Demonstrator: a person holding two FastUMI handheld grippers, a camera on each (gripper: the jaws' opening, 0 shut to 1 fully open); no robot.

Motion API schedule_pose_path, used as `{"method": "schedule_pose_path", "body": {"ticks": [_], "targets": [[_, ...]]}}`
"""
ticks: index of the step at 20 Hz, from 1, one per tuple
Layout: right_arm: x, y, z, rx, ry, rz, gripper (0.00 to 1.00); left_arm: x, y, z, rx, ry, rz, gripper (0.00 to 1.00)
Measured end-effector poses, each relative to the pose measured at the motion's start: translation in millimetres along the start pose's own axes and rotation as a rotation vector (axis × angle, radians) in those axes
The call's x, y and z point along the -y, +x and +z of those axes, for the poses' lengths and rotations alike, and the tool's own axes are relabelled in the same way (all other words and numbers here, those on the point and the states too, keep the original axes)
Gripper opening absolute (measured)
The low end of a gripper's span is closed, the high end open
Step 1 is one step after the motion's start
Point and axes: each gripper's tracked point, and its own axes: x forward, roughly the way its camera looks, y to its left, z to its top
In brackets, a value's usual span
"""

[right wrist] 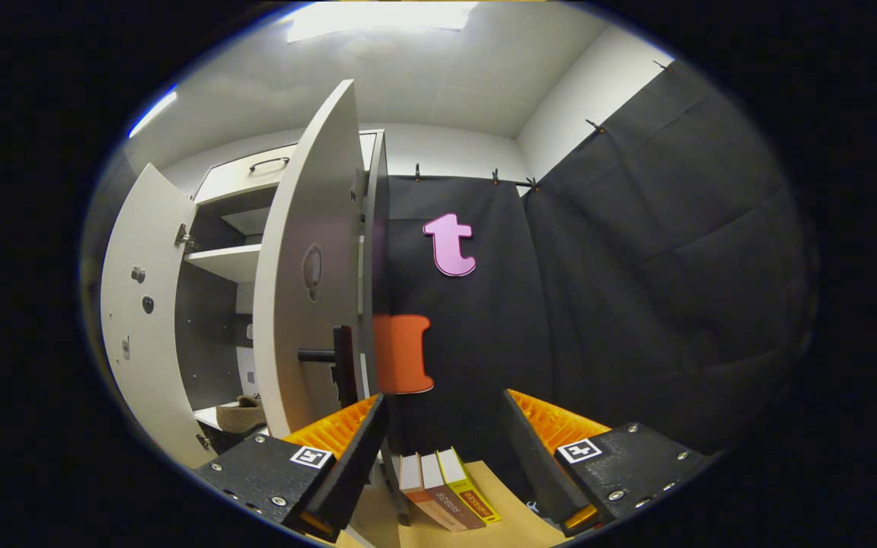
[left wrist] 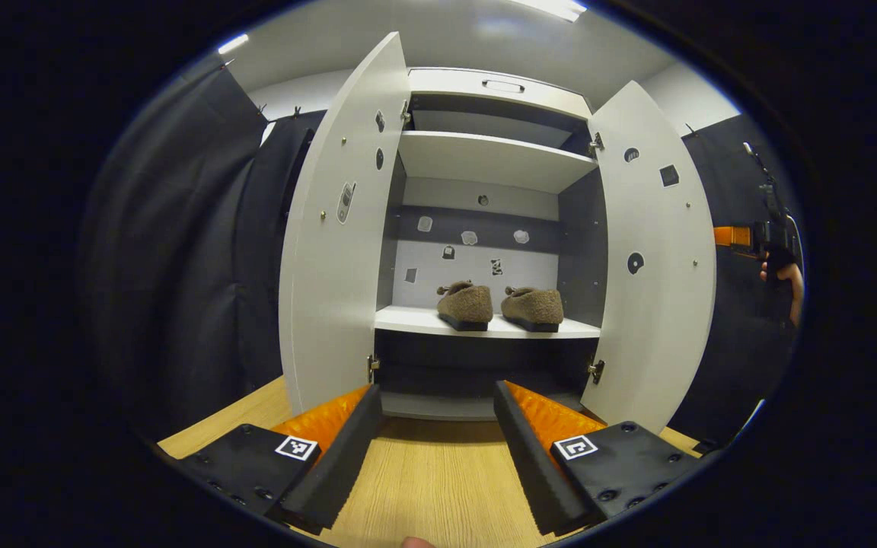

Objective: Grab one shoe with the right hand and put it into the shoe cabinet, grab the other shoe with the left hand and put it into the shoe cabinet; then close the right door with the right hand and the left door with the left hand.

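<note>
Two brown shoes side by side on cabinet shelf, doors open

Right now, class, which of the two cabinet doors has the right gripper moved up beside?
The right door: the right gripper sits open beside its outer face and handle. The left door stands farther off.

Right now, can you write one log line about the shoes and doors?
fuzzy brown shoes: both on cabinet shelf | white cabinet doors: both open | left gripper: open, empty | right gripper: open, by right door

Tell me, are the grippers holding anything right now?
No. The left gripper is open with nothing between its fingers, and so is the right gripper. Both shoes already sit on the cabinet shelf.
</note>
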Motion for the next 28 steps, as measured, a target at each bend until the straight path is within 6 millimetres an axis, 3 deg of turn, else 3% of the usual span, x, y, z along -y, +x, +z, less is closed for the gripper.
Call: {"method": "schedule_pose_path", "body": {"ticks": [3, 4, 5, 6, 7, 8, 9, 11, 19, 28], "targets": [[0, 3, 2, 0.011, 0.012, 0.002, 0.92, -2, -2, 0, -0.001, 0.002, 0.009, 0.94], [-2, 2, 3, 0.020, 0.004, 0.004, 0.98, -1, -1, 0, 0.002, -0.001, 0.004, 0.94], [-5, 1, 4, 0.030, -0.013, 0.011, 0.98, -1, 0, 2, 0.005, -0.004, 0.004, 0.94], [-9, 0, 5, 0.039, -0.045, 0.014, 0.91, -2, 1, 2, 0.006, -0.005, 0.007, 0.97], [-13, -1, 7, 0.044, -0.078, 0.017, 0.89, -1, 2, 3, 0.005, -0.010, 0.008, 0.97], [-17, -3, 8, 0.048, -0.109, 0.019, 0.98, 1, 1, 3, 0.006, -0.017, 0.004, 0.97], [-23, -6, 9, 0.046, -0.128, 0.024, 0.89, 1, 0, 4, 0.009, -0.022, -0.001, 0.97], [-35, -9, 8, 0.032, -0.122, 0.039, 0.88, 1, 1, 6, 0.014, -0.023, -0.007, 0.97], [-105, -23, 0, 0.019, -0.088, 0.157, 0.89, 4, 3, 8, 0.010, -0.008, -0.029, 0.97], [-185, -13, -13, 0.002, -0.030, 0.284, 0.91, -6, -4, 7, 0.003, 0.014, -0.001, 0.97]]}}
